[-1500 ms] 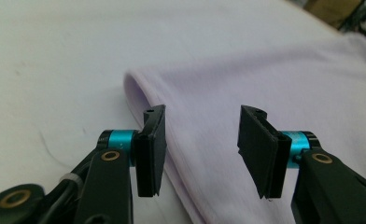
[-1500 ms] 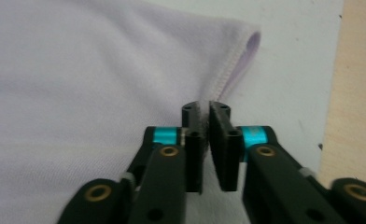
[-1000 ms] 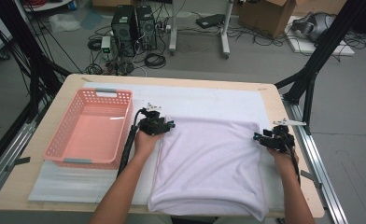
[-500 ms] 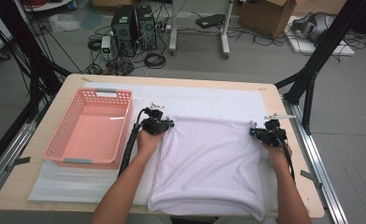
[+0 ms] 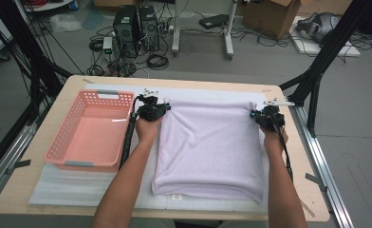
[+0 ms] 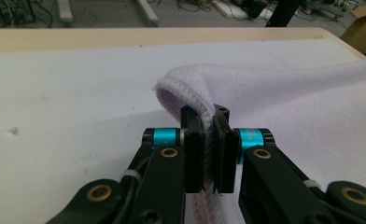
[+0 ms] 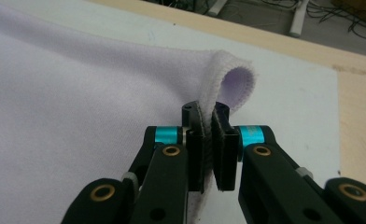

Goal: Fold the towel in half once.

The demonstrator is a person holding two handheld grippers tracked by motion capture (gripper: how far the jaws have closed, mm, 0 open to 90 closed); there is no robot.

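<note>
Jaws of the left gripper [image 6: 208, 140] and right gripper [image 7: 208, 140] are clenched on the pale lilac fleece towel's [image 5: 210, 142] far corners; pinched hems are hidden.

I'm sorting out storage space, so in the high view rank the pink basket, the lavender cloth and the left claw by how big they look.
1. Lavender cloth, largest.
2. Pink basket, clearly smaller in area.
3. Left claw, by far the smallest, clamped on the cloth's far corner.
All three sit at similar depth, so the order seems safe.
</note>
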